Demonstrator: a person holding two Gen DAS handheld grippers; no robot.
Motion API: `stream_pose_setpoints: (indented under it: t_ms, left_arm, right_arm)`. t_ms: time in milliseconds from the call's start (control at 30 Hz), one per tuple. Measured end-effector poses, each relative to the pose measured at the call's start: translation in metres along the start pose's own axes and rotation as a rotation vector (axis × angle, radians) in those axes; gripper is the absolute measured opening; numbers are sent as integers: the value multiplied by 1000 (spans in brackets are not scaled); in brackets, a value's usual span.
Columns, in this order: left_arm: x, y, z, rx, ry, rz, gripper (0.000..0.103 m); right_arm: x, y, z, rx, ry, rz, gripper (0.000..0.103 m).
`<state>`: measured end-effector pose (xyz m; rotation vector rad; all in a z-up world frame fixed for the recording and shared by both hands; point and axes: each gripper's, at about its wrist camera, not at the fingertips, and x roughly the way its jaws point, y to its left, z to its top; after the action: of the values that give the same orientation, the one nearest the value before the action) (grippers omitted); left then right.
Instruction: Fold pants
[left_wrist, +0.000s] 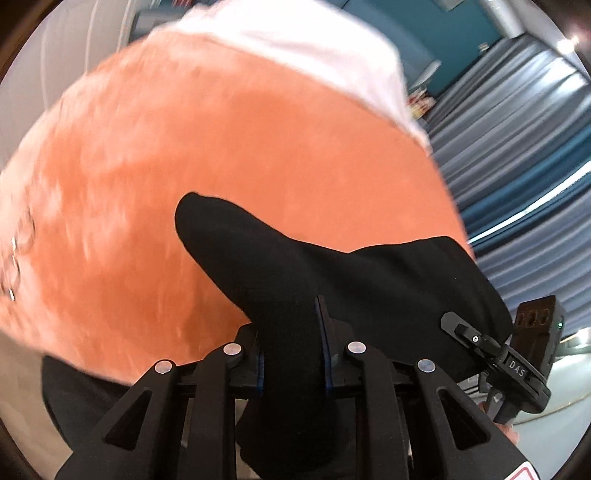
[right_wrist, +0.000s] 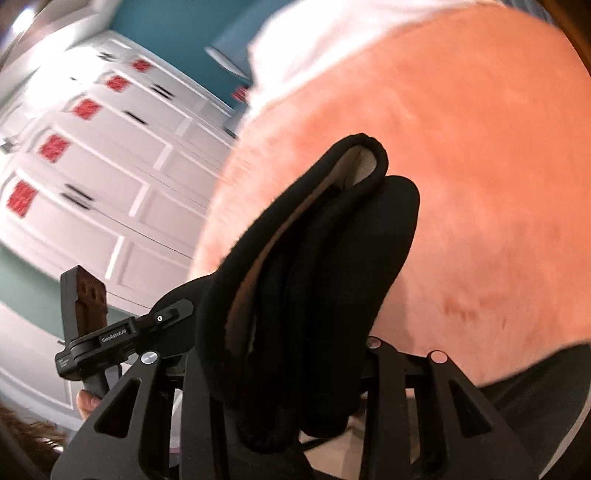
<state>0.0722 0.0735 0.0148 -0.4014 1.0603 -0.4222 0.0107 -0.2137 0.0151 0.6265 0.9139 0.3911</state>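
Both-handed, left gripper and right gripper each clamp bunched black pants between their fingers.

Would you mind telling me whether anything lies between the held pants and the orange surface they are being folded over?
Nothing visible does: both claws grip the black pants, and the orange surface ahead looks bare.

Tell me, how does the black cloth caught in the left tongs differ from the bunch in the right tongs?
In the left tongs, the black pants show as one smooth flap ending in a rounded tip. In the right tongs, the pants are bunched in several thick folds. The right bunch shows a pale inner lining; the left flap looks all black. Both are pinched over the orange blanket.
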Motion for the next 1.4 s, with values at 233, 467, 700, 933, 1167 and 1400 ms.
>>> stream_pose_setpoints:
  t_ms: [233,467,700,933,1167,1400]
  left_arm:
    - [-75,-64,83,199,-286,-54,18]
    - [-50,-104,190,325,-483,14,18]
    - [59,-70,288,313,-551,84,19]
    - [220,11,343,204,-329,168,21]
    - [359,141,275,12,-51,239,61]
    - [241,154,295,-38,-274,280,64]
  right_arm:
    - [-51,55,90,-147,-232,117,33]
    - [-24,83,218,-297,-401,110,33]
    - [82,42,331,-326,-470,84,34]
    - [222,-63,376,-175,-339,7,34]
    - [349,-219,312,136,-18,-130,67]
    - [227,-203,317,63,-302,-183,71]
